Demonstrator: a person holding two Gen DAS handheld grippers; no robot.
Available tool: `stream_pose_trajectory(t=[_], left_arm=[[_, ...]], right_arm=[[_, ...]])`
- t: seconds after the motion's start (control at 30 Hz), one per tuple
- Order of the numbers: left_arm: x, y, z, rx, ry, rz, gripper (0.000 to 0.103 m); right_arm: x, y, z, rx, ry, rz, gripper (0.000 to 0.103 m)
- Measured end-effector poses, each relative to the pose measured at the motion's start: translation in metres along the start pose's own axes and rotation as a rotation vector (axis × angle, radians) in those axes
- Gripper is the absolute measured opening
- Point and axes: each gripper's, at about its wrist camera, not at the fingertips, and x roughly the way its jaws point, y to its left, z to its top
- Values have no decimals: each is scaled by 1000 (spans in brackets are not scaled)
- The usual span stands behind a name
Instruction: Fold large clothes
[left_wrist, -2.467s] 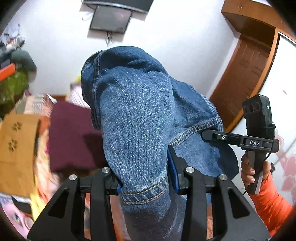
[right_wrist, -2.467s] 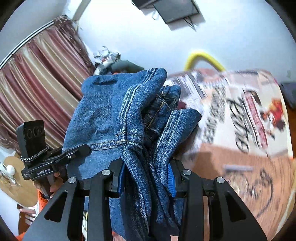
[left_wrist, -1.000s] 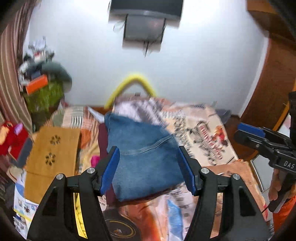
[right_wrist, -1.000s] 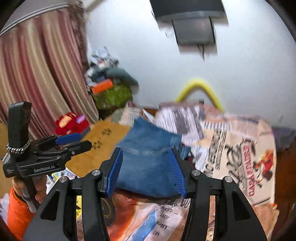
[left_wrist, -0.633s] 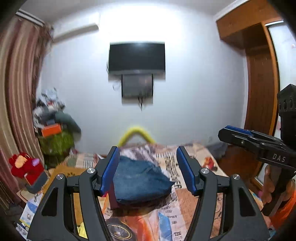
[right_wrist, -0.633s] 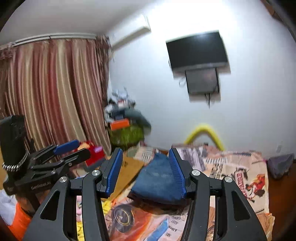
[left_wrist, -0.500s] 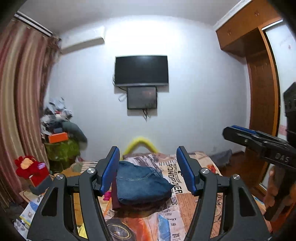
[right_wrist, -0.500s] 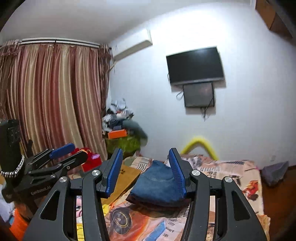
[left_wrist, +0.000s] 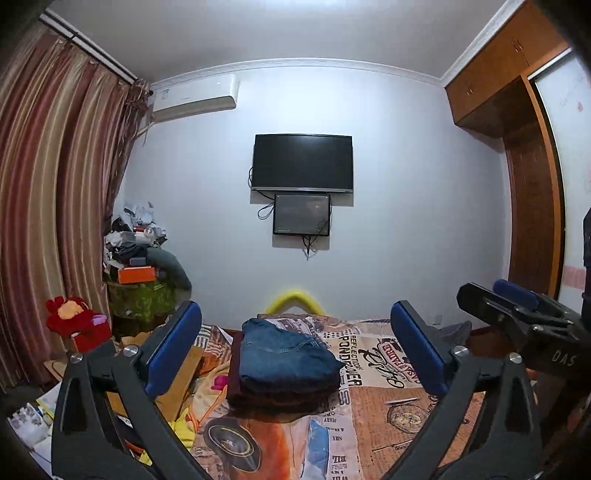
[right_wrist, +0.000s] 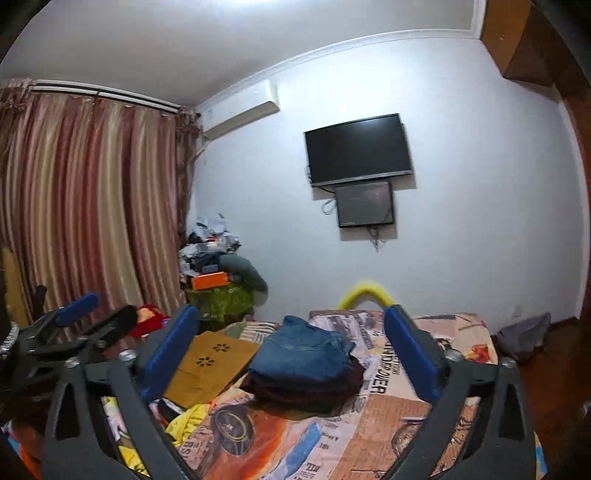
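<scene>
Now one pair of folded jeans (left_wrist: 286, 356), lying atop one dark maroon folded garment (left_wrist: 273, 397) near the far left part of the bed (left_wrist: 373, 413), well apart from both tools. Two grippers: left gripper (left_wrist: 295, 350) and right gripper (right_wrist: 291, 349), jaws just spread to full width, nothing between the pads. Earlier clamped on the denim held aloft; since released and drawn back, jeans now small in both views.

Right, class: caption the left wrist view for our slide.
Open left tongs frame folded jeans stacked on the bed.
</scene>
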Motion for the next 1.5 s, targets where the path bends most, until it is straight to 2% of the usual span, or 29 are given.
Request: stream_pose_trajectory(t=[0.2, 0.3, 0.7, 1.2, 1.5], left_arm=[[1, 2, -8, -22, 31, 11, 103], [0, 1, -12, -20, 40, 20, 103], [4, -7, -20, -1, 64, 31, 103], [13, -8, -25, -14, 97, 24, 103], [16, -9, -27, -22, 115, -9, 103]], right_arm=[[-10, -9, -2, 40, 18, 0, 103], [-14, -7, -1, 19, 8, -23, 103], [-25, -3, -15, 5, 37, -24, 103], [-26, -3, -17, -8, 66, -40, 103], [-25, -2, -18, -12, 86, -41, 103]])
